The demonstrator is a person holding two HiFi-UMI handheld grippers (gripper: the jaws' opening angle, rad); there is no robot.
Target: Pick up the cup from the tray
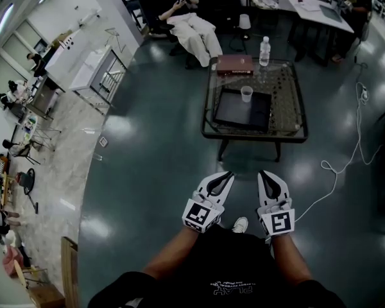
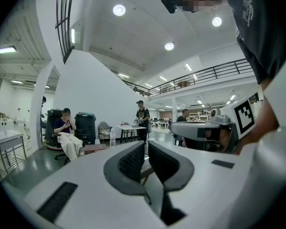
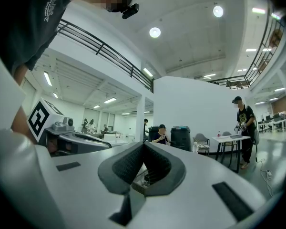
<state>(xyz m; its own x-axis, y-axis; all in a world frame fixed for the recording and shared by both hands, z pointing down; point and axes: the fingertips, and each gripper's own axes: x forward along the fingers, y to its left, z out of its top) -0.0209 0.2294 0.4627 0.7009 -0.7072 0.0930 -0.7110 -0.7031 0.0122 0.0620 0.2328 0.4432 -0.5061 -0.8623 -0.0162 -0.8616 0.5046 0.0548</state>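
Observation:
A clear plastic cup (image 1: pixel 246 94) stands upright on the far edge of a black tray (image 1: pixel 234 111), which lies on a glass coffee table (image 1: pixel 289 108). Both grippers hang well short of the table, over the dark floor, side by side and pointing towards it. My left gripper (image 1: pixel 227 175) has its jaws together with nothing between them, as the left gripper view (image 2: pixel 146 147) also shows. My right gripper (image 1: pixel 265 173) likewise has its tips meeting on nothing (image 3: pixel 144 146). In both gripper views the jaws hide the cup.
A water bottle (image 1: pixel 264 50) and a brown box (image 1: pixel 235 63) sit at the table's far edge. A seated person (image 1: pixel 191 24) is beyond the table at left, and another sits at a white desk (image 1: pixel 317 8). A white cable (image 1: pixel 346 153) trails over the floor at right.

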